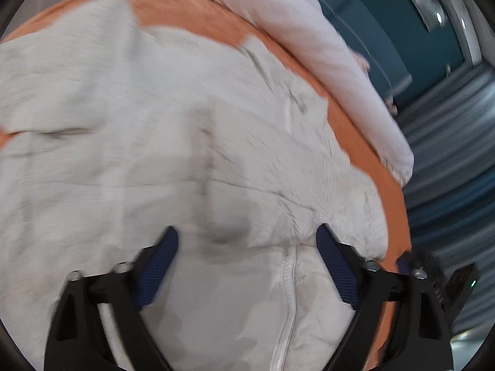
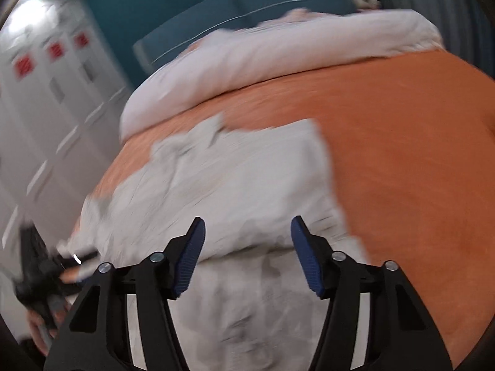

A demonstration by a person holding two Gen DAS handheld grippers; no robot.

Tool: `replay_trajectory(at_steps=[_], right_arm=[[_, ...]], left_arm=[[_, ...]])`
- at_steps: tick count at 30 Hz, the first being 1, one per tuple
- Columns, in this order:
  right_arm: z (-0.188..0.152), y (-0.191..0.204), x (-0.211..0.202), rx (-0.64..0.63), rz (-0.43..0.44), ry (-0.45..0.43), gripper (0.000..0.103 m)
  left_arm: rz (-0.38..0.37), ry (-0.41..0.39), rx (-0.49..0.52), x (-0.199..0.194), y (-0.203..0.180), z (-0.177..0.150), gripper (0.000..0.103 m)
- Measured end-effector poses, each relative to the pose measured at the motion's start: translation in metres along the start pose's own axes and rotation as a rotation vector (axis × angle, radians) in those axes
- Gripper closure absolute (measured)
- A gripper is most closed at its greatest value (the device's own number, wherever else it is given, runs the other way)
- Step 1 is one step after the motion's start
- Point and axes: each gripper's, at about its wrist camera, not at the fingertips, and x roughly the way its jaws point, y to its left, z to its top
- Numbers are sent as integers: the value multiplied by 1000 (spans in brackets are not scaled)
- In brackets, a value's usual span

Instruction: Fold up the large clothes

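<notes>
Both grippers' fingers (image 1: 168, 247) (image 2: 198, 235) spread over white garment (image 1: 154, 154) (no legible writing).

Blurring across both views, smearing the weave and creases of the pale garment (image 1: 173, 142) so that no sleeve, collar or hem is telling itself apart, and running off the left and bottom edges of the left wrist view. Hiding most of the orange bedsheet (image 2: 402, 142) under that garment and the white duvet (image 2: 278, 55). Smearing the other gripper (image 2: 46, 275) at the right wrist view's left edge, leaving its jaws unreadable.
</notes>
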Motion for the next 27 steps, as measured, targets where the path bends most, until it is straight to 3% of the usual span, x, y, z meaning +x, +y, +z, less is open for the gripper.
replay_trajectory(at_steps=[1,2,7,10,15,16,19,27], right_arm=[[4,-6,0,16,-7,-9,54],[2,-9,0,17,-14,-14,56],[13,7,19,-65,-6,-32,88],[18,19,42,-89,15,-29,89],[1,9,107,-93,-77,113,93],[-4,2,118,-90,-105,148,100],[-12,-14,129,-38,-82,176,103],[-21,-4,132,-124,-149,148,103]], left_arm=[[7,23,20,11,-3,2,77],[25,41,40,21,-7,6,97],[128,-90,160,2,-19,40,100],[192,-144,204,-10,-18,61,100],[270,-65,204,29,7,53,98],[272,-57,198,36,13,50,95],[248,-76,181,45,28,39,89],[189,-167,171,50,44,28,86]])
